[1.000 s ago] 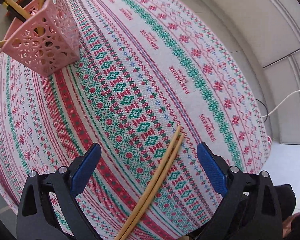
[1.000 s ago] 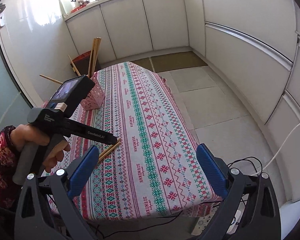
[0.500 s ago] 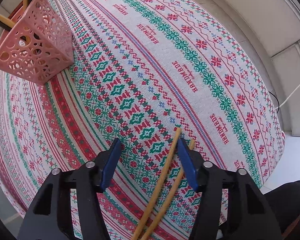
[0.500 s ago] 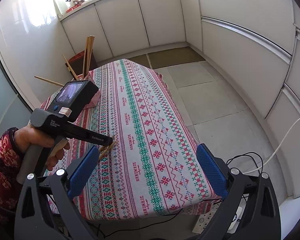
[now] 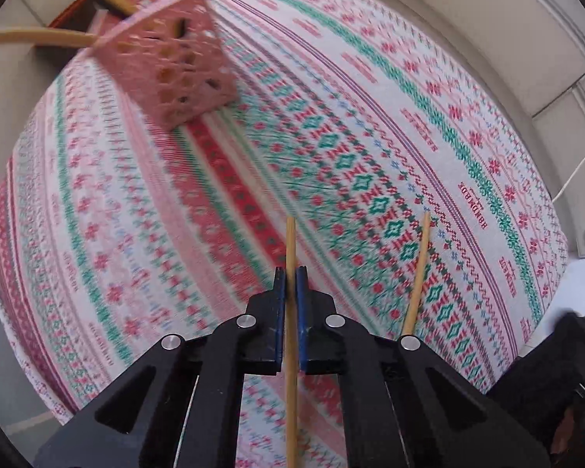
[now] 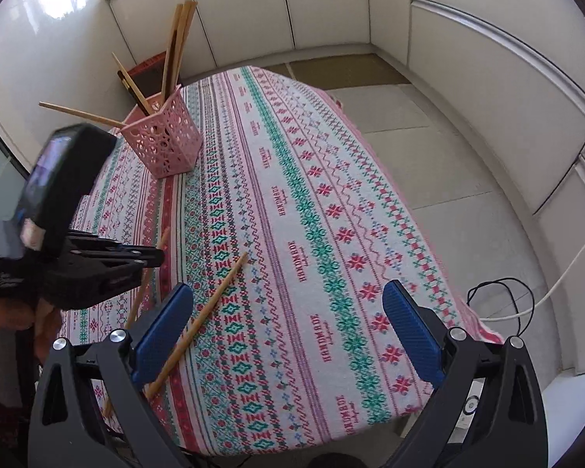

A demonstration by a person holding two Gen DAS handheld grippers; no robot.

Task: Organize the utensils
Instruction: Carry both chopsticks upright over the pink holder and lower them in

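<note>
- Two loose chopsticks: one clamped upright in left gripper, jaws just closed on it, presumably for transfer to pink holder.
- Other chopstick flat on surface, beside right gripper, jaws wide, empty.

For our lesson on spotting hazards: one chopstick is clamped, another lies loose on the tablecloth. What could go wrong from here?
1. The left gripper, just closed, pinches the held chopstick thinly; it might pivot or slip.
2. The pink holder is light and already crowded with leaning chopsticks; a poke could tip it.
3. The loose chopstick lies beside the open right gripper and could get knocked off.
</note>
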